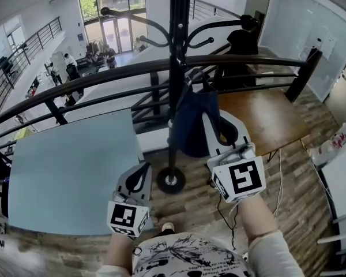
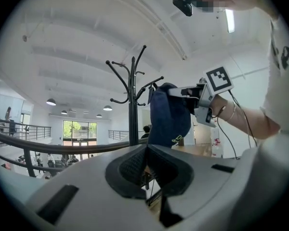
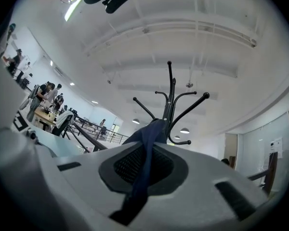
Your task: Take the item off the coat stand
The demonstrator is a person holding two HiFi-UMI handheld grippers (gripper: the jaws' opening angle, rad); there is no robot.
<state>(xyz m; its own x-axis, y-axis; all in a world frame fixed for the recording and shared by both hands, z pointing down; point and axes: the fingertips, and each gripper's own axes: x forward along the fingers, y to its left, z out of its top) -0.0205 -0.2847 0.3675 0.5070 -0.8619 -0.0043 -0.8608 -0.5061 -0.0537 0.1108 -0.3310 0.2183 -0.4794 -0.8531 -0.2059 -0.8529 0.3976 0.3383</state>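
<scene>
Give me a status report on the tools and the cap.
Right tool shut on navy cap. Left tool shut, empty. Cap hangs at coat stand hook. Nothing blocking.

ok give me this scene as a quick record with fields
item: dark blue cloth item, hanging against the coat stand
right tool: shut on the dark blue cloth item
left tool: shut, nothing in it, clear of the item
surroundings: railing behind the stand, wooden floor under it
</scene>
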